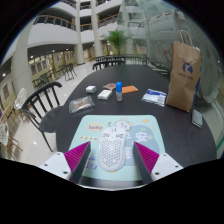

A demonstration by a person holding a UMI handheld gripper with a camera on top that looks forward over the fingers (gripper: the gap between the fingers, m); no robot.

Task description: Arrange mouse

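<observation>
Mouse between the open fingers

Mouse (pixel 112 152), white and perforated, lies on a pale mouse mat (pixel 118 132) at the lower centre of the frame. The gripper (pixel 112 157) is spread wide, a pink pad (pixel 76 156) to either side with a gap, gripping nothing. Behind, on the dark table (pixel 60 125), a brown paper bag (pixel 184 75) stands upper right and a blue cup (pixel 120 91) sits mid-frame

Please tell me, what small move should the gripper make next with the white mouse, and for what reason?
Probably close the fingers gently. The gripper is open, and the white mouse lies on the light blue mouse pad between the two pink pads, with a gap at each side. It seems centred enough to be grasped before any arranging.
</observation>
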